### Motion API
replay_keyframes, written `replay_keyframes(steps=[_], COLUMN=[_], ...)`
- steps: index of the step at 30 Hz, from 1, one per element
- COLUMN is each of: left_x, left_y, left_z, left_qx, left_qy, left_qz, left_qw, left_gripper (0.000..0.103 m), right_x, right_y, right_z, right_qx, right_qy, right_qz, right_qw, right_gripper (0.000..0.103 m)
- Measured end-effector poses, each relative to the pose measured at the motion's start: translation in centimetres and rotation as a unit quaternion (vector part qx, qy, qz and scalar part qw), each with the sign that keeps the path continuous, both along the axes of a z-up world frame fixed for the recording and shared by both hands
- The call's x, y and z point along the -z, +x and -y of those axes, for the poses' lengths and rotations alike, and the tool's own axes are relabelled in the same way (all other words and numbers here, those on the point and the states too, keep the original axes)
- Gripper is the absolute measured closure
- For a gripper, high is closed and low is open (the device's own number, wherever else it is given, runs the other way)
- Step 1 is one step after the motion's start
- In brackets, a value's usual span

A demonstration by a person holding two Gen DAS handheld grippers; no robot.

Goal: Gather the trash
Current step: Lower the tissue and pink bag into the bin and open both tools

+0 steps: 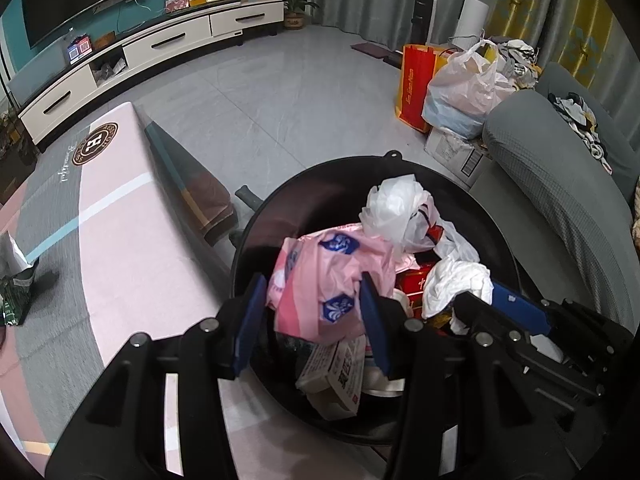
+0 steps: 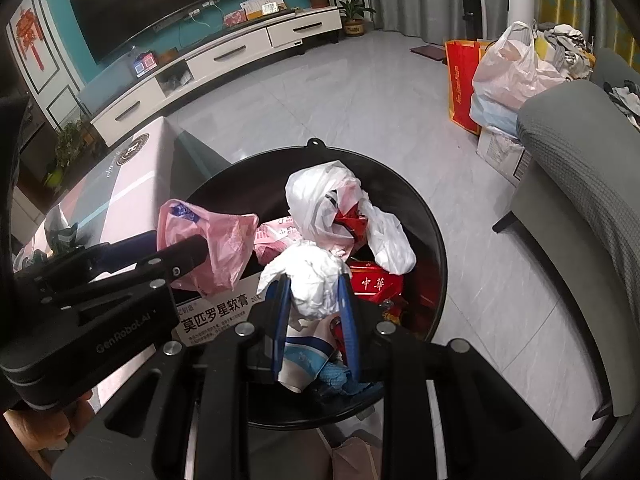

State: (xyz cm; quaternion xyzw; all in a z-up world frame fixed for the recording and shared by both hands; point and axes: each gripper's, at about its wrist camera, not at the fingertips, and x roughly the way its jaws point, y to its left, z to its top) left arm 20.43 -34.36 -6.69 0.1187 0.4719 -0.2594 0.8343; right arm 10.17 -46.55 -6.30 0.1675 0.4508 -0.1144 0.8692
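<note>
fingers [image 2: 347, 312] pinch white tissue wad [image 2: 314, 280]; left fingers [image 1: 370, 312] hold pink bag [image 1: 320, 280].

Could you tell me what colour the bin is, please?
Black bin, clearest in the right wrist view.

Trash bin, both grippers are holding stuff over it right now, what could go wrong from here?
1. The black bin is already heaped, so the pink plastic bag between the left gripper fingers may slide off the pile onto the floor.
2. The right gripper pinches only part of the crumpled white tissue; it could tear or cling to the pads.
3. The grippers are close together and might bump.
</note>
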Motion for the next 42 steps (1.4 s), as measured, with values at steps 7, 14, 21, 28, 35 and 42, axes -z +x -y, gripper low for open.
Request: replay_keyframes(steps=[7,14,21,28,35,42], left_x=[0.0,0.2,0.7,0.8,0.9,1.2], left_y=[0.0,0.1,0.2,0.2,0.2,0.2], left_z=[0.3,0.5,0.7,0.9,0.7,0.1], left_qx=[0.003,0.003,0.003,0.003,0.000,-0.005], left_qy=[0.013,0.020,0.027,0.029,0.025,0.022], left_qz=[0.001,0.000,-0.006,-0.007,-0.009,-0.013], left_qw=[0.9999,0.9998,0.9996,0.9996,0.9996,0.9997], left_gripper=[0.054,0.053,0.052,0.052,0.049,0.049], right_x=[0.3,0.3,0.7,0.7,0.8,0.9], right_y=[0.0,0.1,0.0,0.0,-0.1,-0.3], right_z=[0.0,0.0,0.0,0.0,-0.1,-0.2], right_qx=[0.001,0.002,0.002,0.003,0.004,0.007], right_qy=[-0.001,0.000,0.001,0.002,-0.001,-0.003], right_qz=[-0.003,-0.004,-0.010,-0.008,-0.010,-0.010], right_qw=[1.000,1.000,1.000,1.000,1.000,1.000], right_gripper=[0.078,0.078,0.076,0.076,0.075,0.068])
